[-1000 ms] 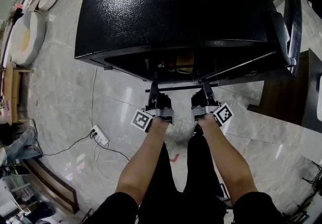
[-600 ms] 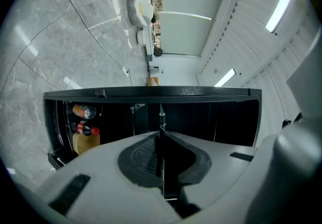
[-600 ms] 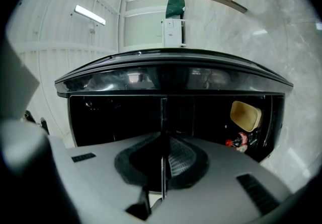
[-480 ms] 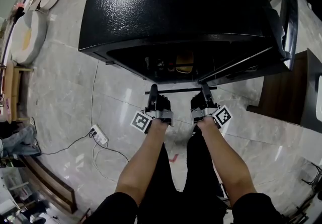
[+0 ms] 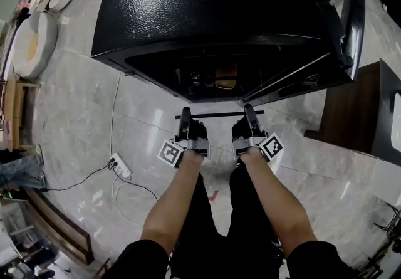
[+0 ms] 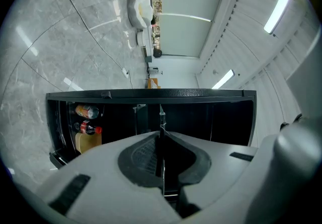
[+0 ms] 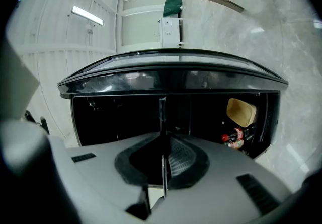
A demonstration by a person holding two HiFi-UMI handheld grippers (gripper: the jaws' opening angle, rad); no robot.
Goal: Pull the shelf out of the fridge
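Note:
The black fridge (image 5: 219, 8) stands open, its door (image 5: 352, 14) swung to the right. A thin clear shelf with a black front bar (image 5: 219, 114) sticks out of the fridge's opening towards me. My left gripper (image 5: 185, 116) is shut on the bar's left part and my right gripper (image 5: 249, 113) is shut on its right part. In the left gripper view the shelf (image 6: 161, 115) shows edge-on as a thin line running from the left gripper (image 6: 162, 140) into the fridge. The right gripper view shows the same thin shelf (image 7: 162, 115) clamped in the right gripper (image 7: 163, 142).
Bottles (image 6: 86, 120) and a tan container (image 7: 241, 111) sit in the fridge's bottom. A white power strip (image 5: 119, 167) with cables lies on the marble floor at the left. A dark wooden cabinet (image 5: 369, 115) stands at the right, a round cushion (image 5: 34, 46) far left.
Both grippers and the shelf's front bar have come a little towards me, away from the fridge's opening. Both jaws stay closed on the bar.

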